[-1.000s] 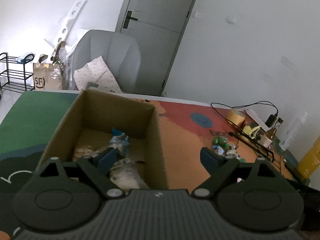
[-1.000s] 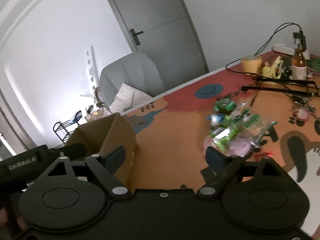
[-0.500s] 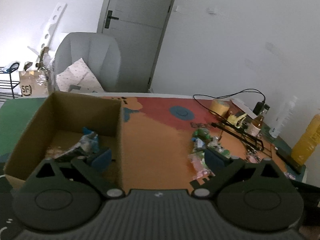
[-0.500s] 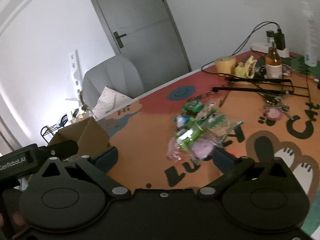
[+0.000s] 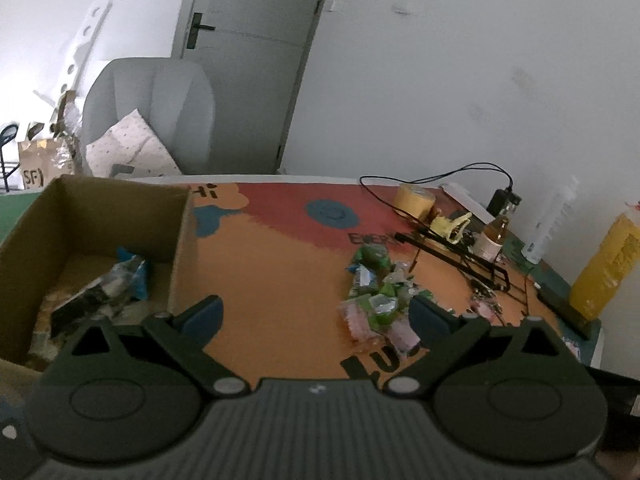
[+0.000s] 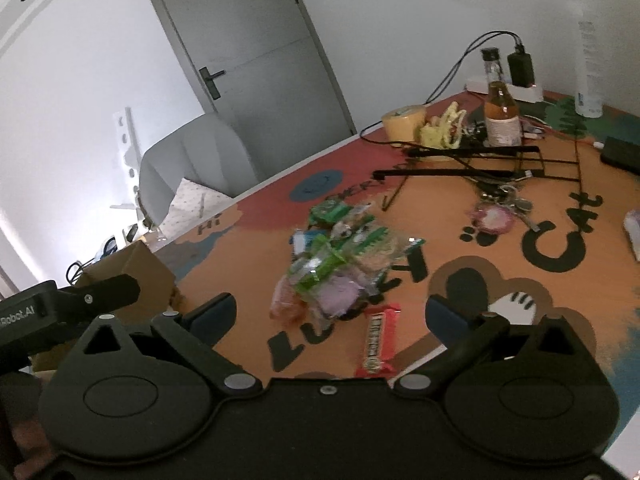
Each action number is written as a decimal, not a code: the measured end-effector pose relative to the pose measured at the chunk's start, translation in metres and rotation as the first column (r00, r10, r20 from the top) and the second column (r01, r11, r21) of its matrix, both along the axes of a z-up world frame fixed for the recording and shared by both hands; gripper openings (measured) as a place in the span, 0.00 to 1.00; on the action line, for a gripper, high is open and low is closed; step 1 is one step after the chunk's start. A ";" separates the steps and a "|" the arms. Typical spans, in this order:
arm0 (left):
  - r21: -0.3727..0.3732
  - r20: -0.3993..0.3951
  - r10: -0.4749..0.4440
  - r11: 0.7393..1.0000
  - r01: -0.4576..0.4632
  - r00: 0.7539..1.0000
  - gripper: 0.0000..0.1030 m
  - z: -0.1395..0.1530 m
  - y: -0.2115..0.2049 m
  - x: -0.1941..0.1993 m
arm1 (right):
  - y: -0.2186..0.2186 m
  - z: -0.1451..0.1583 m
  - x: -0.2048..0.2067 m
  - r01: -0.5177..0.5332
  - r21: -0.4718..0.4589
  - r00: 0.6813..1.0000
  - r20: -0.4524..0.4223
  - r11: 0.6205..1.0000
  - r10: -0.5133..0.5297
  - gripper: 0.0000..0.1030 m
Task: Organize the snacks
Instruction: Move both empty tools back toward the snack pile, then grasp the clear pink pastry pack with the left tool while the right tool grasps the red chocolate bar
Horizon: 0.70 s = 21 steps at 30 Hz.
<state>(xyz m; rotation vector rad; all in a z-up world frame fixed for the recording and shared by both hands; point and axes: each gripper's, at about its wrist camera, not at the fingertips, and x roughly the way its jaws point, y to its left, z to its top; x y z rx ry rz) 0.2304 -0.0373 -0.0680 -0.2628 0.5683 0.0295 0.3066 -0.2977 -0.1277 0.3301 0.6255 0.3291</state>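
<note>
A pile of snack packets (image 5: pixel 378 296) in green, pink and purple wrappers lies on the orange table mat; it also shows in the right wrist view (image 6: pixel 336 264). A red candy bar (image 6: pixel 376 340) lies at its near edge. An open cardboard box (image 5: pixel 182 248) stands at the left with several packets (image 5: pixel 116 284) inside; its corner shows in the right wrist view (image 6: pixel 132 264). My left gripper (image 5: pixel 316 314) is open and empty, above the mat between box and pile. My right gripper (image 6: pixel 332 314) is open and empty, just short of the pile.
A black wire rack (image 6: pixel 472 160), a brown bottle (image 6: pixel 500 116), a yellow tape roll (image 6: pixel 402 122), keys (image 6: pixel 500 208) and cables lie at the far right. A yellow bottle (image 5: pixel 604 264) stands at the right edge. A grey chair (image 5: pixel 152 116) stands behind the table.
Both grippers have swung right, away from the box and toward the snack pile. The left gripper has left the box opening. The red candy bar has come into the right wrist view.
</note>
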 end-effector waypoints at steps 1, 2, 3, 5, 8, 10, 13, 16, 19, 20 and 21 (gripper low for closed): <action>0.004 -0.001 -0.006 1.000 0.006 1.000 0.95 0.000 -0.004 0.002 | -0.003 -0.002 0.001 0.005 0.002 1.000 -0.001 1.000 -0.005 1.00; 0.006 -0.002 -0.012 1.000 0.012 1.000 0.95 -0.001 -0.007 0.003 | -0.007 -0.003 0.002 0.008 0.006 1.000 -0.002 1.000 -0.008 1.00; 0.005 -0.004 -0.017 1.000 0.018 1.000 0.94 -0.002 -0.009 0.005 | -0.010 -0.005 0.003 0.012 0.010 1.000 -0.003 1.000 -0.012 0.98; 0.007 -0.011 -0.029 1.000 0.029 1.000 0.93 -0.004 -0.015 0.010 | -0.014 -0.009 0.004 0.015 0.014 1.000 -0.008 1.000 -0.015 0.97; 0.014 -0.019 -0.041 0.999 0.041 0.999 0.93 -0.009 -0.023 0.016 | -0.019 -0.014 0.008 0.016 0.020 1.000 -0.021 1.000 -0.015 0.90; 0.016 -0.023 -0.051 0.999 0.051 0.998 0.91 -0.011 -0.027 0.021 | -0.023 -0.017 0.011 0.015 0.025 1.000 -0.028 1.000 -0.015 0.86; 0.020 -0.036 -0.061 0.998 0.061 0.998 0.87 -0.017 -0.033 0.029 | -0.026 -0.023 0.016 0.016 0.033 0.999 -0.044 0.999 -0.014 0.84; 0.014 -0.054 -0.066 0.998 0.067 0.996 0.80 -0.024 -0.036 0.038 | -0.026 -0.029 0.021 0.003 0.032 0.998 -0.058 0.999 -0.001 0.79; 0.014 -0.072 -0.076 0.997 0.077 0.994 0.73 -0.031 -0.037 0.045 | -0.021 -0.039 0.027 -0.011 0.031 0.996 -0.088 0.999 0.013 0.71; 0.014 -0.079 -0.080 0.997 0.082 0.994 0.70 -0.033 -0.037 0.047 | -0.019 -0.044 0.030 -0.016 0.030 0.994 -0.106 0.999 0.019 0.70; 0.014 -0.085 -0.082 0.996 0.084 0.993 0.69 -0.035 -0.037 0.049 | -0.017 -0.047 0.032 -0.019 0.029 0.993 -0.116 0.999 0.022 0.67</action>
